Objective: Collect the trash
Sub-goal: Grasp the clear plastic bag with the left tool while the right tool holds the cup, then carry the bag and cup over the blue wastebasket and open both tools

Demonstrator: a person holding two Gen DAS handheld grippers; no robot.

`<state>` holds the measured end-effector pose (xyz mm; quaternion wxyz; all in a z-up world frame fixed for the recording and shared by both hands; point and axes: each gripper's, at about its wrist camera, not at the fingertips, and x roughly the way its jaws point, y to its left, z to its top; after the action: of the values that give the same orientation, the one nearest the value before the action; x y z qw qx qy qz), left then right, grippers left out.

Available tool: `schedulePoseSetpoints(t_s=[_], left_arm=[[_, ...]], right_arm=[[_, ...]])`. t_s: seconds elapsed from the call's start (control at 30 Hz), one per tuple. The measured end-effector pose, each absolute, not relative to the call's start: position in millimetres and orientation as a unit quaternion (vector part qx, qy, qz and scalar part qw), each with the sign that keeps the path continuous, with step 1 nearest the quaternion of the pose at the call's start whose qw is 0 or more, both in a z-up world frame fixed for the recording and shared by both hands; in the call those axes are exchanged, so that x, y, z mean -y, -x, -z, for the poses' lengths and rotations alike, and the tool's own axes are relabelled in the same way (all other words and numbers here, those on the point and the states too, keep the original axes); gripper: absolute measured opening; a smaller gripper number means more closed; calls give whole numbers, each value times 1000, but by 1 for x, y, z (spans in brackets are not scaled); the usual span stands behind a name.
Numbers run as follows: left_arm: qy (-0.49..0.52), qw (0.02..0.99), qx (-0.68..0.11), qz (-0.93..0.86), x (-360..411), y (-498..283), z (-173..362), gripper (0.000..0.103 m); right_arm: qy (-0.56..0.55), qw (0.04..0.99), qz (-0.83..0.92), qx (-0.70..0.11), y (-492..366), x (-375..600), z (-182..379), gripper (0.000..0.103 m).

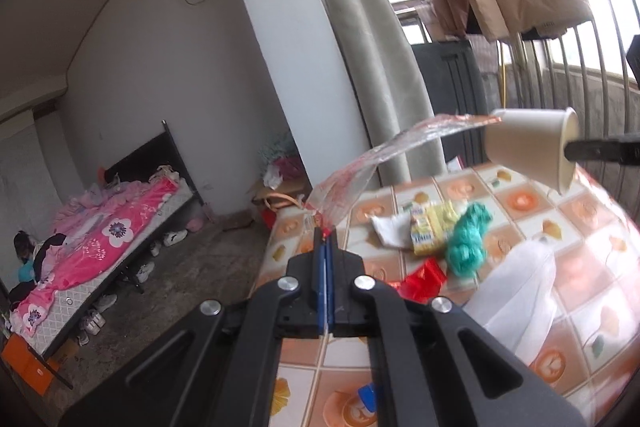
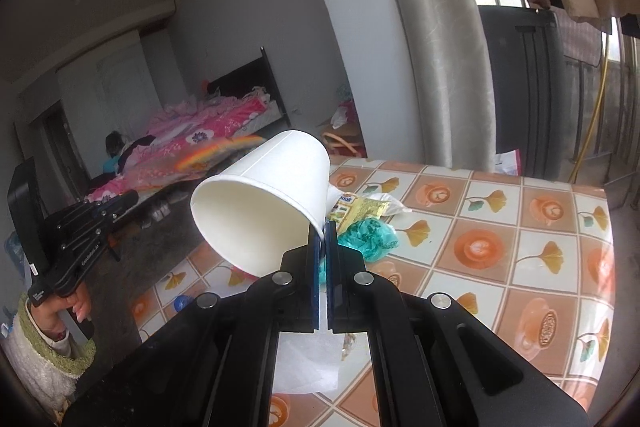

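Observation:
My left gripper (image 1: 325, 239) is shut on the edge of a clear plastic bag (image 1: 360, 167) that stretches up and right, above the table's left edge. My right gripper (image 2: 323, 227) is shut on the rim of a white paper cup (image 2: 264, 203), held tilted in the air over the table; the cup also shows in the left wrist view (image 1: 532, 147), touching the bag's far end. On the tiled tablecloth (image 1: 592, 227) lie a yellow snack packet (image 1: 430, 231), a green bag (image 1: 468, 239), a red wrapper (image 1: 424, 279), white paper (image 1: 390, 231) and a white plastic bag (image 1: 520, 299).
A blue bottle cap (image 1: 366, 395) lies near the table's front edge. A bed with pink bedding (image 1: 100, 239) stands across the floor at left. A grey curtain (image 1: 372, 47) and a dark cabinet (image 1: 452, 83) stand behind the table. Window bars (image 1: 580, 67) are at right.

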<state>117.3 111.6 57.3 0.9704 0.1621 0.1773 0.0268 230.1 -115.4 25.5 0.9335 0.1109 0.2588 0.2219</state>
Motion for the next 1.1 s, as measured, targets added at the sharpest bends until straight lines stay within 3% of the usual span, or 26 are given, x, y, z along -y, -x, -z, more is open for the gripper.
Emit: schedulePoseSetpoints(t_s=[0.23,0.43,0.8,1.1], left_arm=[[-115,978,-175,26,-96,-93,-81,0],[-104,972,-182,106,-40,-72,-82,0],[-137,916,-205,317,128,-28,-62,0],[-157,808,-278,495,284,10,-26,0]], right_arm=[[-126,944,-195,-235,-200,148,-41,1],[-141,951,-149,-230,-151,193,-44,1],[-208,943,8,-261,-26,312,1,1],[-271,901,148,-304,68,393,69,1]])
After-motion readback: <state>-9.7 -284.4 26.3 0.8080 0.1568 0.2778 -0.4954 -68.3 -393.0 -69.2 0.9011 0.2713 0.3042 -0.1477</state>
